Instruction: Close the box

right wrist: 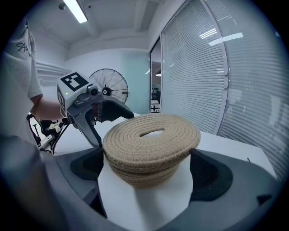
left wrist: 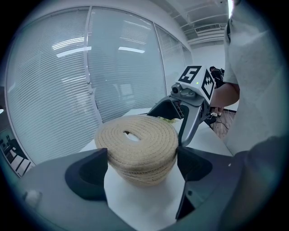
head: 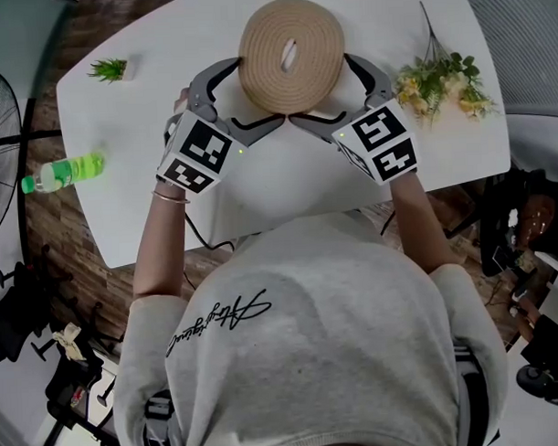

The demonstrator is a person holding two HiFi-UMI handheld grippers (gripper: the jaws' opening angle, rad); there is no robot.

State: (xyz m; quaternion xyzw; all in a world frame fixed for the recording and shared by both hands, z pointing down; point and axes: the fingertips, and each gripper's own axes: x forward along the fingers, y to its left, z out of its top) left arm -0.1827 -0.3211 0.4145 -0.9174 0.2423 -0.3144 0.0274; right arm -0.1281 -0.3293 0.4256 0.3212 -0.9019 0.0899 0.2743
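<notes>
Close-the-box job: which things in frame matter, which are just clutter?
In the job: woven rope box, lid on; left claw and right claw, each closed on it.
Lying about: green bottle, small potted plant, flower bunch, fan.

Your arms reach forward, left gripper (head: 256, 91) and right gripper (head: 323, 90) facing each other, jaws wide, clasping the box (head: 291, 48).
</notes>
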